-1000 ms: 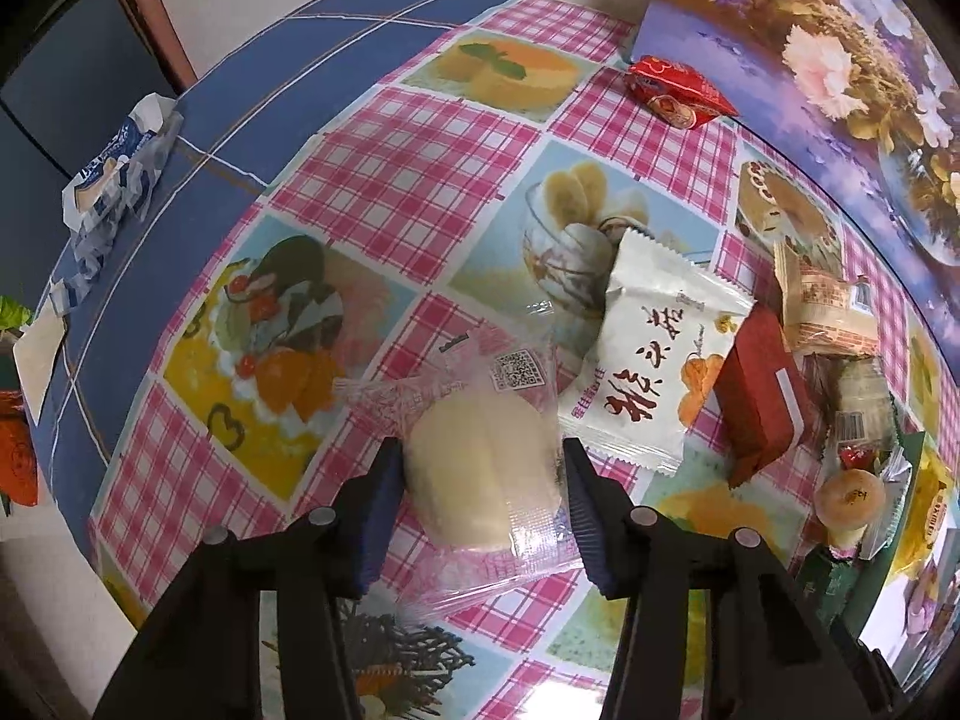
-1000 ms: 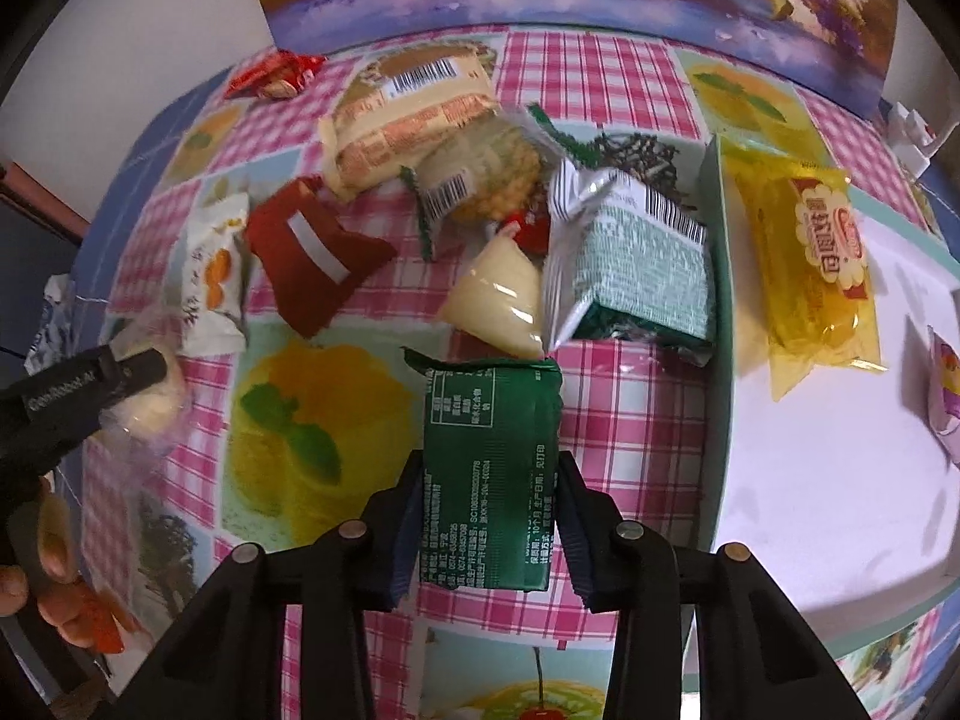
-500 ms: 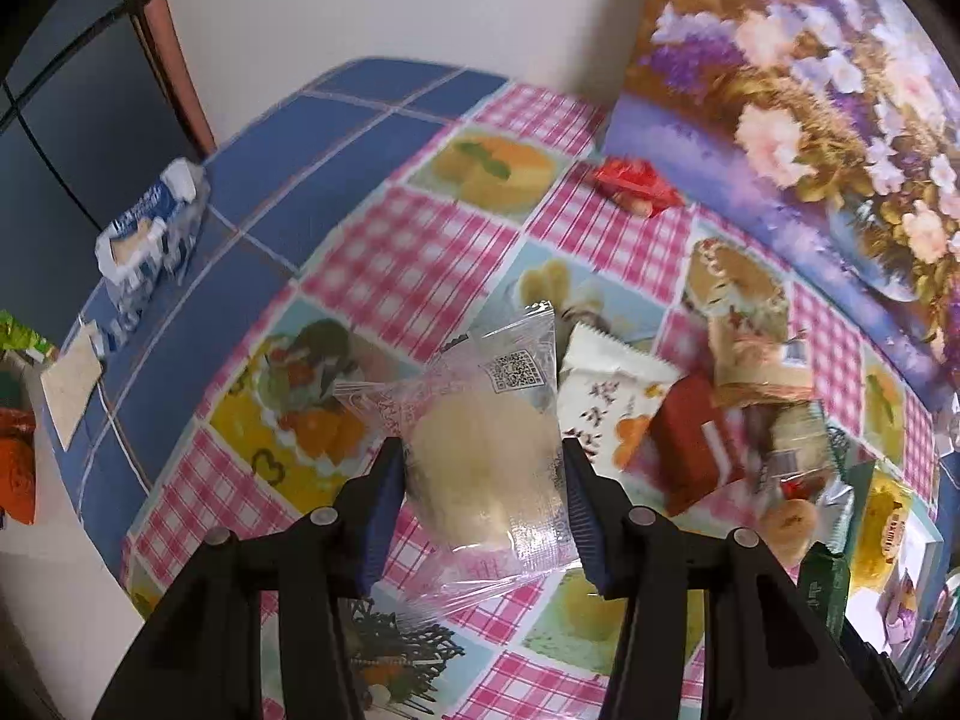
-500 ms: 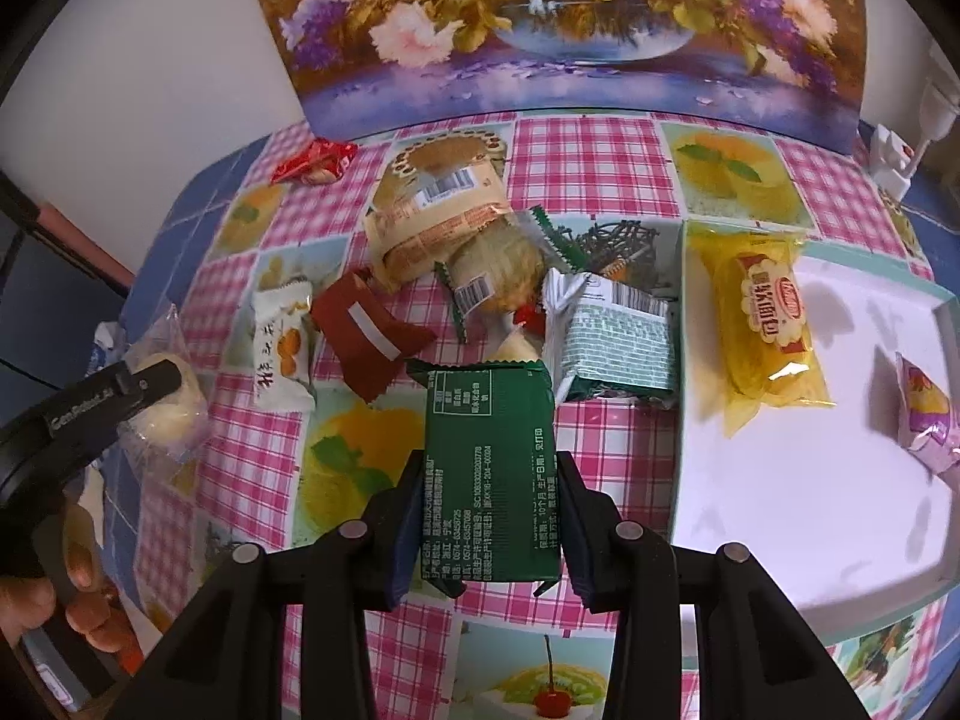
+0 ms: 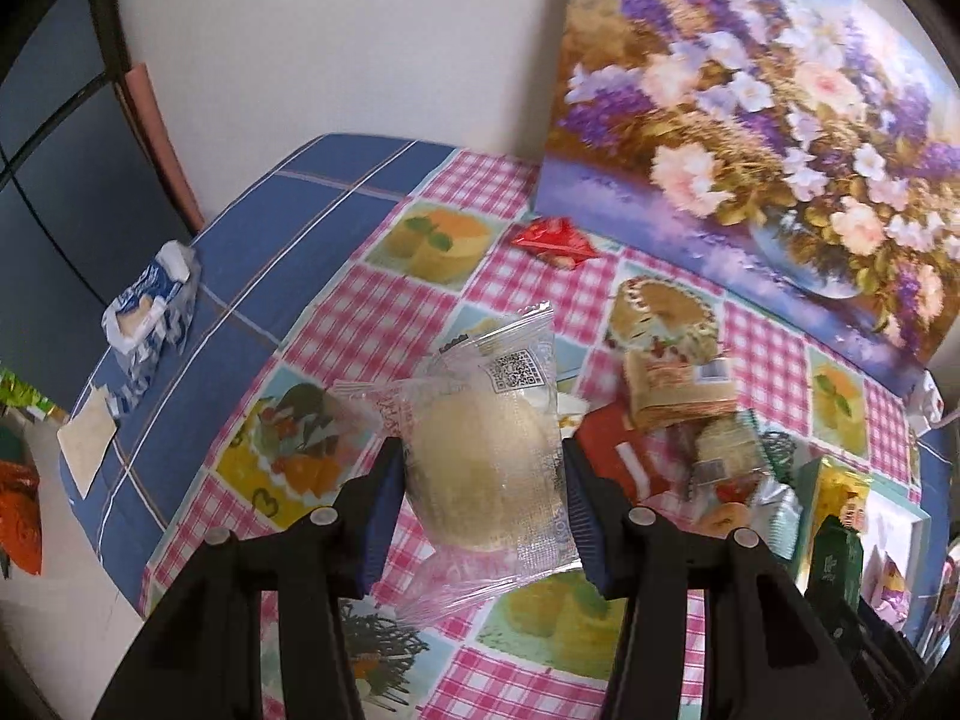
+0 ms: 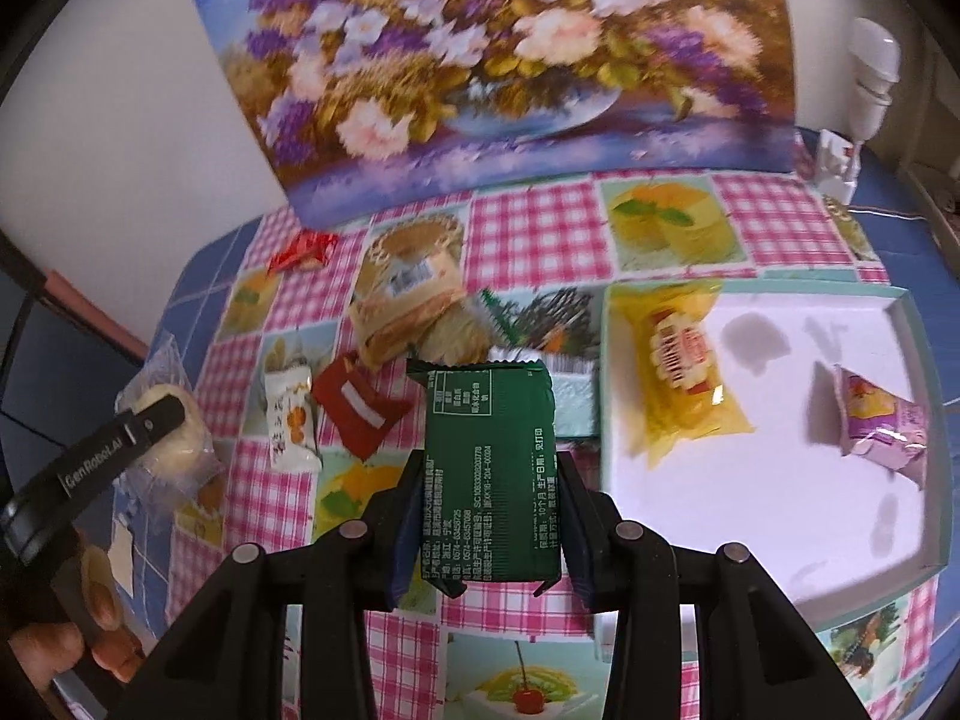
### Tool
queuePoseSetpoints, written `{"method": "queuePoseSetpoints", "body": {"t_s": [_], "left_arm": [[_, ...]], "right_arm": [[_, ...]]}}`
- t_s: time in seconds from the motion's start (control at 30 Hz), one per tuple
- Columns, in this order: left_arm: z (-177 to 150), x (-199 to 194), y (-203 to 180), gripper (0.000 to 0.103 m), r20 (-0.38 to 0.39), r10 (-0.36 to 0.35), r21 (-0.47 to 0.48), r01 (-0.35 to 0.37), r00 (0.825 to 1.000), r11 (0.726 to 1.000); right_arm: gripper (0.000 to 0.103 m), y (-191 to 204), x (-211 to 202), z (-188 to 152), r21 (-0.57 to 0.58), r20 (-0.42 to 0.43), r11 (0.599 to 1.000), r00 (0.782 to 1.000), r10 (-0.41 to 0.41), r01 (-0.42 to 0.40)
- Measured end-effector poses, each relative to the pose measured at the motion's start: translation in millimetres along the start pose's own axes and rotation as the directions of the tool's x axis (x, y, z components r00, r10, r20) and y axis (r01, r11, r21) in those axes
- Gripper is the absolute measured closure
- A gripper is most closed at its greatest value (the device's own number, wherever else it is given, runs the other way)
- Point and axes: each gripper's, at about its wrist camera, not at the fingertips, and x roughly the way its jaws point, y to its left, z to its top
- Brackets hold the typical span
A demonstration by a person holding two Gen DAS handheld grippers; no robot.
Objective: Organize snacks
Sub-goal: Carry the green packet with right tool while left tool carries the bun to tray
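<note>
**Two snack packets being held above the checked tablecloth**

While both grippers are being held above the table, a snack is being clamped in each. The left gripper point(image 5: 483, 483) is being kept closed on a clear-wrapped pale bun point(image 5: 486, 468), which is being pinched between the two blue pads point(image 5: 384, 516) and is filling the gap between them; the wrapper's sealed end with a QR code is sticking out toward 12 o'clock beyond the fingertips. The right gripper point(image 6: 486, 516) is being kept closed on a green packet point(image 6: 489, 468), which is being gripped by its long sides, with its upper end projecting toward 12 o'clock past the fingers.

From the right wrist view, the white tray point(image 6: 924, 396) is being seen at 3 o'clock of the green packet, with a yellow packet point(image 6: 678, 372) and a purple packet point(image 6: 882, 426) lying in it, well apart. At 10 o'clock of the green packet, a dark red packet point(image 6: 354, 408) and a white packet point(image 6: 291, 414) are lying side by side on the pink checked tablecloth point(image 6: 522, 234). A small red candy wrapper point(image 6: 303, 249) is lying near the floral picture point(image 6: 498, 60), farther toward 11 o'clock. The left gripper and a person's hand point(image 6: 78, 630) are being shown at 9 o'clock.
</note>
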Motion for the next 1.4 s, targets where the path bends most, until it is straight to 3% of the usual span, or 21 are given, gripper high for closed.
{"method": "queuePoseSetpoints", "body": {"t_s": [0.4, 0.83, 1.13, 1.27, 1.4], "left_arm": [[-2, -40, -58, 0.051, 0.074, -0.114, 0.117, 0.105, 0.991, 0.988], [-26, -61, -132, 0.051, 0.049, -0.251, 0.269, 0.230, 0.967, 0.935], [-49, -63, -178, 0.050, -0.014, -0.307, 0.364, 0.291, 0.952, 0.885], [-66, -53, -202, 0.050, -0.052, -0.277, 0.428, 0.272, 0.960, 0.862], [-79, -39, -217, 0.050, -0.113, -0.271, 0.456, 0.293, 0.956, 0.840]], "right_arm": [[0.061, -50, -45, 13, 0.116, 0.119, 0.990, 0.989, -0.092, 0.078], [0.061, -118, -86, 15, 0.261, 0.180, 0.955, 0.966, -0.188, 0.137], [0.061, -153, -97, 6, 0.339, 0.166, 0.927, 0.959, -0.230, 0.164], [0.061, -161, -86, 3, 0.342, 0.122, 0.920, 0.962, -0.245, 0.191], [0.061, -168, -67, 0, 0.340, 0.057, 0.917, 0.969, -0.242, 0.209]]}}
